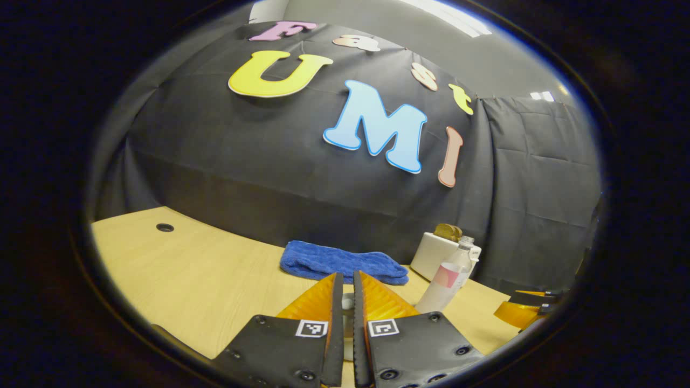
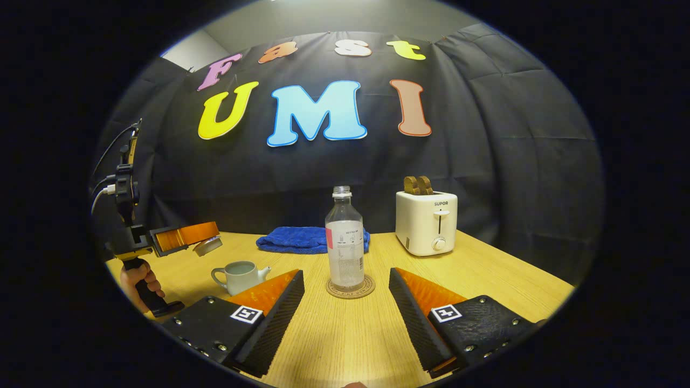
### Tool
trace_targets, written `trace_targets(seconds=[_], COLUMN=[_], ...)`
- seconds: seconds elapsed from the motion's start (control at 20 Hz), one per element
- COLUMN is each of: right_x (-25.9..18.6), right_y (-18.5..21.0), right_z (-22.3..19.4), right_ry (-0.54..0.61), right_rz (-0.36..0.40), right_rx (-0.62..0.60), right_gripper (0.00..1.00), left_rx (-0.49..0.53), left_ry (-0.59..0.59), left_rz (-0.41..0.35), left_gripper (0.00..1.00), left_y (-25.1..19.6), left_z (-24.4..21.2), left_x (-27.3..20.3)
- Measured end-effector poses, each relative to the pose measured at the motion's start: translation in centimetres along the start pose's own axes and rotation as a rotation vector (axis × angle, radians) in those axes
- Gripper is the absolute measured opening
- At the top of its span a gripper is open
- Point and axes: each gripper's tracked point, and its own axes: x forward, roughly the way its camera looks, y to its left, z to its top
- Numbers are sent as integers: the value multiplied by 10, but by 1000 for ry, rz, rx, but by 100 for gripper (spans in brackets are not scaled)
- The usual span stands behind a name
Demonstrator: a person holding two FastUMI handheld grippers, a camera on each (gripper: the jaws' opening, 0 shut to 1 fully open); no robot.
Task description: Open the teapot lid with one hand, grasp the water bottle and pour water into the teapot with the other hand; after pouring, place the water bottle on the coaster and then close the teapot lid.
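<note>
**Tongs apart: right pair spread before the bottle, left pair pinching the lid**

Tongs of the right hand (image 2: 345, 280) are standing wide open in the right gripper view, their two fingers splayed low over the table (image 2: 350, 339) with nothing between them. Tongs of the left hand (image 1: 347, 293) are nearly closed in the left gripper view, with only a narrow slit between the fingers; a small pale thing is showing in that slit, though from this angle it is too hidden to name. Seen from the right gripper view, that same left pair (image 2: 207, 242) is being held up off the table at the left by a hand (image 2: 137, 280) gripping its handle, and the teapot lid (image 2: 207, 246) is sitting pinched at its tips, raised above and a little left of the teapot.

Going down in size: the table is spreading wide and pale under everything. A white toaster (image 2: 426, 222) is standing toward the back right with two brown slices poking out of its top. A blue towel (image 2: 302, 240) is lying folded near the back wall, behind the bottle. The water bottle (image 2: 345, 245) is standing upright and uncapped on the round coaster (image 2: 350, 288), straight ahead of the open right tongs and apart from them. The teapot (image 2: 240, 276) is sitting open on the table to the left of the bottle, lidless, spout pointing right, with water showing inside.

In the left gripper view the bottle (image 1: 447, 280) is appearing at the right, in front of the toaster (image 1: 434, 253).
</note>
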Motion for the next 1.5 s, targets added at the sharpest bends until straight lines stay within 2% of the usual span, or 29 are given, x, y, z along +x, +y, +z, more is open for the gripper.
trace_targets(seconds=[0.1, 0.3, 0.35, 0.4, 0.5, 0.75, 0.8, 0.95, 1.1, 1.2, 1.5], right_x=[0, -2, -2, -2, -3, -2, -1, 0, 0, 0, 2], right_y=[4, 6, 7, 8, 9, 9, 9, 10, 10, 11, 9], right_z=[0, 2, 2, 2, 3, 1, -1, -2, -3, -5, -6], right_ry=[1, -6, -4, -5, -8, 7, 13, 20, 19, 24, 23], right_rz=[4, 4, 5, 13, 23, 26, 30, 33, 29, 29, 17], right_rx=[-11, -26, -22, -16, -5, 15, 19, 20, 12, 8, -9], right_gripper=[98, 98, 98, 98, 98, 98, 98, 98, 98, 98, 98], left_rx=[45, 138, 153, 169, 197, 220, 221, 217, 226, 234, 234], left_ry=[5, 46, 55, 65, 83, 90, 87, 80, 89, 92, 99], left_rz=[0, 3, 7, 15, 29, 42, 43, 43, 51, 59, 67], left_gripper=[13, 17, 13, 17, 13, 13, 17, 17, 12, 17, 18], left_y=[-11, -27, -29, -29, -28, -24, -24, -24, -26, -26, -28], left_z=[-7, -27, -32, -38, -46, -52, -52, -51, -54, -53, -55], left_x=[5, 19, 23, 26, 30, 35, 36, 36, 36, 34, 34])
